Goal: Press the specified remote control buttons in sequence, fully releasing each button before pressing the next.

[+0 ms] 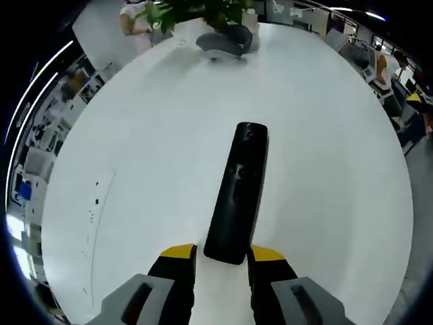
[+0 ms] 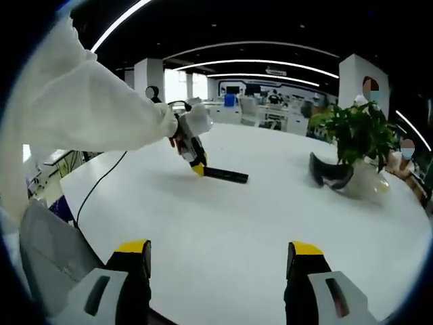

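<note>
A broad round white surface (image 1: 135,135) stands in an open office hall. At the top centre of the left gripper view, a pale pot holding a leafy green plant (image 1: 203,12) stands beside a dark curved object (image 1: 226,42). The long black remote control (image 1: 237,193) lies flat at centre, its near end between the left gripper (image 1: 222,256)'s narrowly spread yellow-tipped jaws. The right gripper (image 2: 220,252) hangs wide apart at lower centre.

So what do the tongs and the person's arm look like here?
Both tongs, left and right, have grey bodies with dark slots, black jaws and yellow tips. In the right gripper view a baggy white sleeve runs to a white glove, and a thin black cable trails across the table.
</note>
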`<state>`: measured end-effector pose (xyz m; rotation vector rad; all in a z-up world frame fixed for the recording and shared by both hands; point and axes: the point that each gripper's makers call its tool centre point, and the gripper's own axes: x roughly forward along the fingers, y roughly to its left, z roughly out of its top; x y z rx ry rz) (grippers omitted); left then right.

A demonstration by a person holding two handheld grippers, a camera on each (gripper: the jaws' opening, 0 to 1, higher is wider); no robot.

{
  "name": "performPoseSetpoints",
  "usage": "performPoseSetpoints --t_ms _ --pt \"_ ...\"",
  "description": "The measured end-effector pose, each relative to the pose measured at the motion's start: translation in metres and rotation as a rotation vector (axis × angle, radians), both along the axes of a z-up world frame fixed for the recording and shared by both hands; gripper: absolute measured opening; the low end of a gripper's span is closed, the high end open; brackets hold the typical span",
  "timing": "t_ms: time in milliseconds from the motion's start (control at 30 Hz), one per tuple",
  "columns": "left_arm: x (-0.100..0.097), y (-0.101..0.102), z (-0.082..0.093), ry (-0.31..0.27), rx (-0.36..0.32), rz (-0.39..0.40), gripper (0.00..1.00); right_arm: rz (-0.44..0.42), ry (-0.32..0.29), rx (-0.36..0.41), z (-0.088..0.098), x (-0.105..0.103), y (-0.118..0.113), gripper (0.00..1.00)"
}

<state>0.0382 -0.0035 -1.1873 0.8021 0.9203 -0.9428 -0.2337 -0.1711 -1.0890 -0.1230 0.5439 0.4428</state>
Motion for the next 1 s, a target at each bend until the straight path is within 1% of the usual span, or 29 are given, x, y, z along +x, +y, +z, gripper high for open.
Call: performPoseSetpoints --t_ms 33,67,100,167,233,267,300,333,367,400,433,467,533,567,600,667,733,767,833,900,967,1000 --pt "0.001 0.002 0.001 -0.017 -0.007 0.028 0.35 -0.001 -0.003 0.003 0.001 0.000 0.000 0.83" --pt "0.003 0.004 0.001 -0.029 -0.012 0.074 0.38 -0.002 -0.006 0.007 0.002 0.000 0.000 0.83" --pt "0.005 0.007 0.002 -0.047 -0.020 0.144 0.41 -0.004 -0.010 0.012 0.002 0.001 -0.001 0.83" --pt "0.005 0.010 0.002 -0.070 -0.053 0.201 0.43 -0.010 -0.020 0.025 0.005 0.002 -0.002 0.83" --pt "0.007 0.013 0.003 -0.092 -0.080 0.239 0.47 -0.015 -0.021 0.032 0.006 0.002 -0.003 0.83" --pt "0.004 0.012 0.002 -0.067 -0.118 0.295 0.53 -0.015 -0.022 0.033 0.006 0.002 -0.003 0.83" --pt "0.005 0.015 0.002 -0.068 -0.118 0.320 0.59 -0.014 -0.023 0.034 0.006 0.002 -0.002 0.83" --pt "0.004 0.019 0.001 -0.047 -0.122 0.361 0.63 -0.013 -0.023 0.034 0.006 0.002 -0.002 0.83" --pt "0.002 0.021 0.000 -0.034 -0.124 0.377 0.67 -0.009 -0.022 0.032 0.005 0.002 -0.002 0.83" --pt "-0.001 0.022 -0.002 -0.018 -0.128 0.403 0.75 -0.006 -0.020 0.030 0.005 0.002 -0.001 0.83" --pt "-0.001 0.022 -0.002 -0.026 -0.133 0.409 0.79 -0.003 -0.020 0.029 0.005 0.002 0.000 0.84" --pt "-0.001 0.022 -0.002 -0.031 -0.136 0.406 0.81 0.002 -0.019 0.030 0.005 0.001 0.000 0.84" --pt "-0.004 0.021 0.001 -0.088 -0.152 0.392 0.82 0.009 -0.022 0.035 0.006 0.001 0.001 0.84" --pt "-0.006 0.020 0.001 -0.097 -0.155 0.389 0.86 0.011 -0.026 0.037 0.007 0.001 0.002 0.83" --pt "-0.009 0.018 0.001 -0.095 -0.163 0.388 0.91 0.012 -0.033 0.041 0.008 0.002 0.002 0.83" --pt "-0.017 0.014 0.001 -0.086 -0.198 0.398 0.96 0.014 -0.033 0.042 0.008 0.002 0.002 0.83" --pt "-0.029 0.005 0.003 -0.060 -0.279 0.440 1.00 0.017 -0.032 0.041 0.008 0.001 0.003 0.83" --pt "-0.035 0.001 0.005 -0.066 -0.315 0.439 1.00 0.017 -0.032 0.040 0.008 0.001 0.003 0.84" --pt "-0.047 0.003 0.005 -0.072 -0.305 0.438 1.00 0.015 -0.036 0.041 0.008 0.002 0.002 0.85" --pt "-0.062 -0.002 0.009 -0.068 -0.363 0.449 1.00 0.012 -0.039 0.042 0.009 0.002 0.002 0.87" --pt "-0.074 0.000 0.014 -0.081 -0.399 0.475 1.00 0.003 -0.044 0.036 0.009 0.003 0.000 0.90" --pt "-0.076 0.005 0.014 -0.084 -0.404 0.484 1.00 -0.001 -0.046 0.035 0.009 0.003 -0.001 0.91"
